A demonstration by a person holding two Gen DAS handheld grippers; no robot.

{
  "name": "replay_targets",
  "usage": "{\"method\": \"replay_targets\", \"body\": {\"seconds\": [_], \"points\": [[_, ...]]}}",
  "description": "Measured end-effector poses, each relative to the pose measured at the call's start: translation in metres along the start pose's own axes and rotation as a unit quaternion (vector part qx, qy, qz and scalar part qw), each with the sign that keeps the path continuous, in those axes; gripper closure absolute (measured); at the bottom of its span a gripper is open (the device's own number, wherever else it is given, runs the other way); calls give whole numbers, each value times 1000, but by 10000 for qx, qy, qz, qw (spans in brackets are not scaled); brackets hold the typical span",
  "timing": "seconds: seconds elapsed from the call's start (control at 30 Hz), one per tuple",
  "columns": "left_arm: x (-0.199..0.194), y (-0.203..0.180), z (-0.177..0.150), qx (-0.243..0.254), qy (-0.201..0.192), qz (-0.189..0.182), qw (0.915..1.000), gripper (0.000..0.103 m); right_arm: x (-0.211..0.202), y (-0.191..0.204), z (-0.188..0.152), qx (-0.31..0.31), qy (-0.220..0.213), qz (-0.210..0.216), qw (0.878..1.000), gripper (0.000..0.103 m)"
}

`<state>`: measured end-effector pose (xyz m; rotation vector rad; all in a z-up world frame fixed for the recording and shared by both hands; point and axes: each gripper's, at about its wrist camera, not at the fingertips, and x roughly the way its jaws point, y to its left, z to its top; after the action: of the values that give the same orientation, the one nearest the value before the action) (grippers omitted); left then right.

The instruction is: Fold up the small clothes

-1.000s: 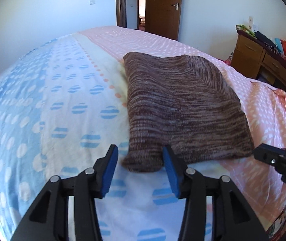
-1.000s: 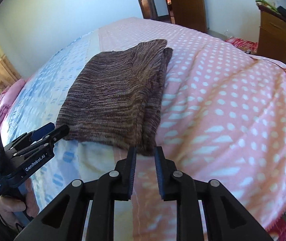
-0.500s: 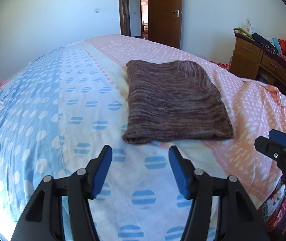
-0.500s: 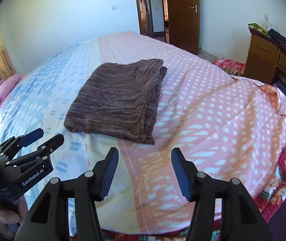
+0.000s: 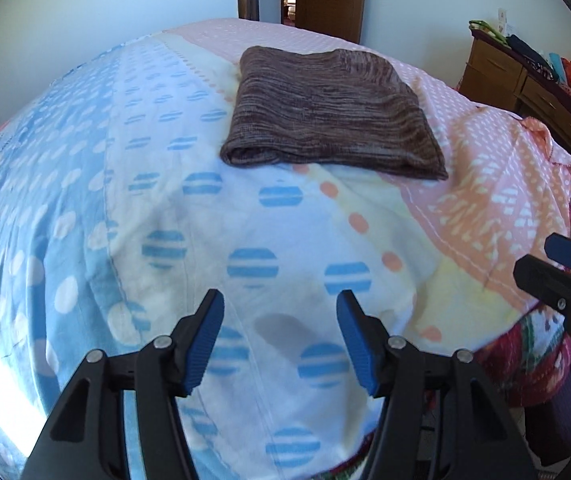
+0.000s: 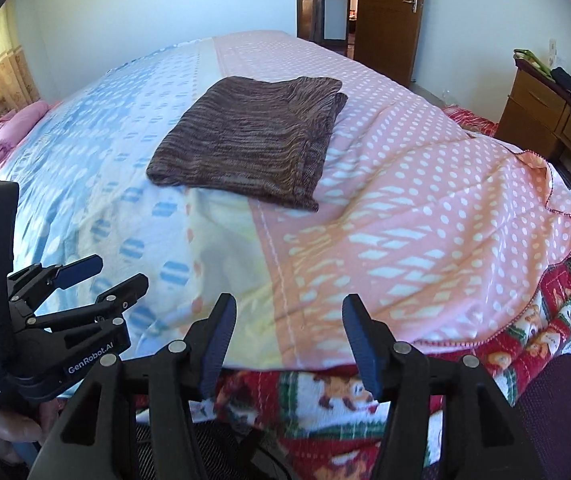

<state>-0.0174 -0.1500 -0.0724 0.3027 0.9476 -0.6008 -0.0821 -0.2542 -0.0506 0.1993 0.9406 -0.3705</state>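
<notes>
Brown knit (image 5: 331, 108) — folded on bed (image 5: 165, 208). Left gripper (image 5: 279, 340), right gripper (image 6: 287, 344) — both spread, empty; we now stand further back. Fold apparently finished.

A bed (image 5: 85, 208) is carrying everything here, and a blanket (image 6: 425, 208) is covering its top, patterned in blue with dots and striped ovals on one side, a cream strip in the middle and pink with white dots on the other. A folded brown knit garment (image 5: 333, 108) is lying flat on the blanket, straddling the cream strip and the pink part, with its thick folded edge facing the near side
</notes>
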Motion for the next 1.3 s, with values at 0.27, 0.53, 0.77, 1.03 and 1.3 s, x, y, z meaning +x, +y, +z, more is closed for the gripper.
{"method": "replay_targets", "body": {"seconds": [0.27, 0.53, 0.77, 1.03, 1.3], "points": [[-35, -3, -19, 228, 46, 284, 9993, 21, -30, 12, -16, -265, 155, 317, 9990, 42], [-65, -3, -17, 48, -143, 332, 9993, 20, -78, 3, -18, -287, -342, 389, 9982, 39], [-106, -17, -10, 126, -573, 176, 9981, 6, -123, -1, -9, -372, -905, 358, 9946, 33], [-178, -27, 10, 102, -1947, 457, 9797, 0, -177, -10, 2, -124, -1969, 276, 9800, 32], [-243, -21, 22, -161, -3424, 672, 9370, 0, -232, -2, 10, -73, -3260, 8, 9454, 19]]}}
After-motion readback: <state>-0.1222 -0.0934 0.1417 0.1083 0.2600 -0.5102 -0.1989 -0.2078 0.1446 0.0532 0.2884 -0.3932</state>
